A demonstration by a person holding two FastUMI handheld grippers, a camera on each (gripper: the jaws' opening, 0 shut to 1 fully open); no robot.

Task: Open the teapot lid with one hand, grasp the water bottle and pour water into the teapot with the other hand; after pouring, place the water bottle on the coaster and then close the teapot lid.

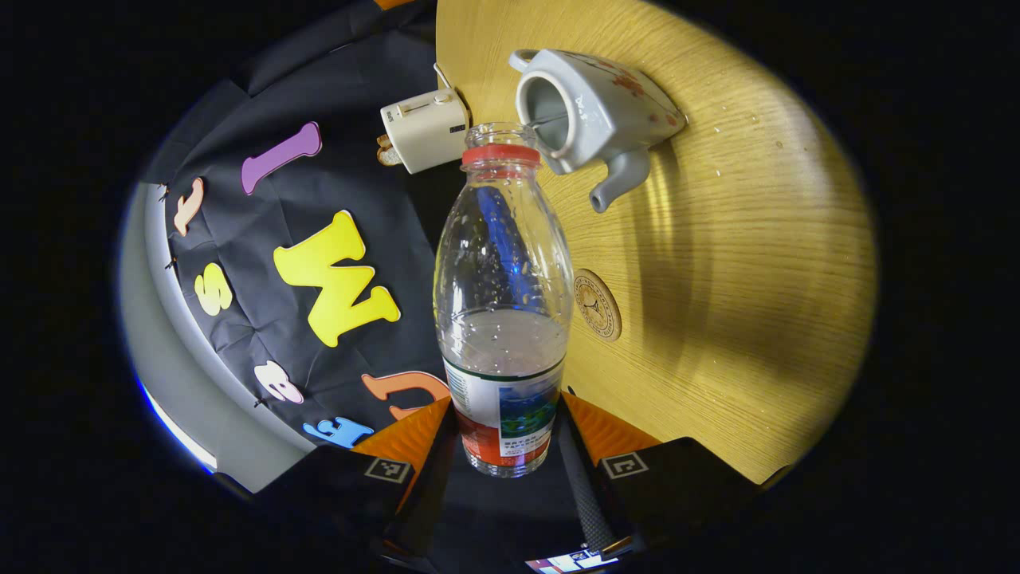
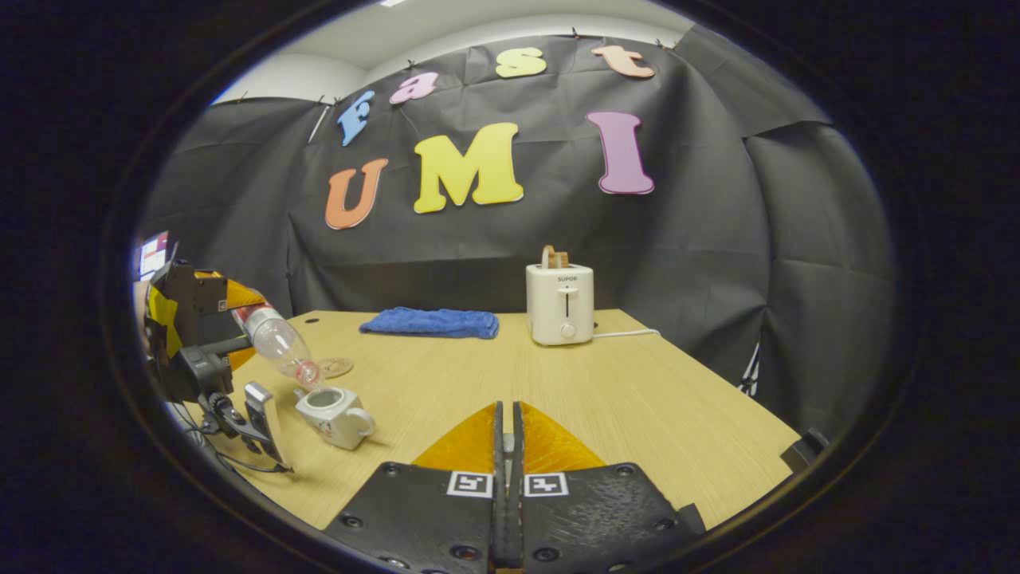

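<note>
Over the pale wooden tabletop (image 1: 741,263), the left gripper (image 1: 508,434) pinched the clear plastic water bottle (image 1: 504,303) by its labelled lower part, one finger on each side of it. The bottle carried a red ring below its uncapped mouth, and its remaining water lay pooled toward the base, near the fingers. In the left gripper view the mouth pointed toward the grey ceramic teapot (image 1: 594,112), whose round top opening stood uncovered and whose spout pointed away to one side. The bottle's mouth overlapped the teapot's rim in that view; whether they touched could not be told.

In the right gripper view the same bottle (image 2: 275,343) was tipped, neck down, above the teapot (image 2: 335,414), held by the left gripper (image 2: 239,315) near the table's left edge. A round brown coaster (image 1: 598,304) lay flat on the wood just beyond the teapot, bare, and apart from the pot. A few water drops dotted the table past the pot in the left gripper view.

The right gripper (image 2: 506,446) hung low over the near middle of the table, its fingers pressed together with nothing visible between them.

Toward the back of the table stood a cream-white toaster (image 2: 560,303) with a slice of bread in its slot, and to its left a folded blue cloth (image 2: 430,322) lay flat.
</note>
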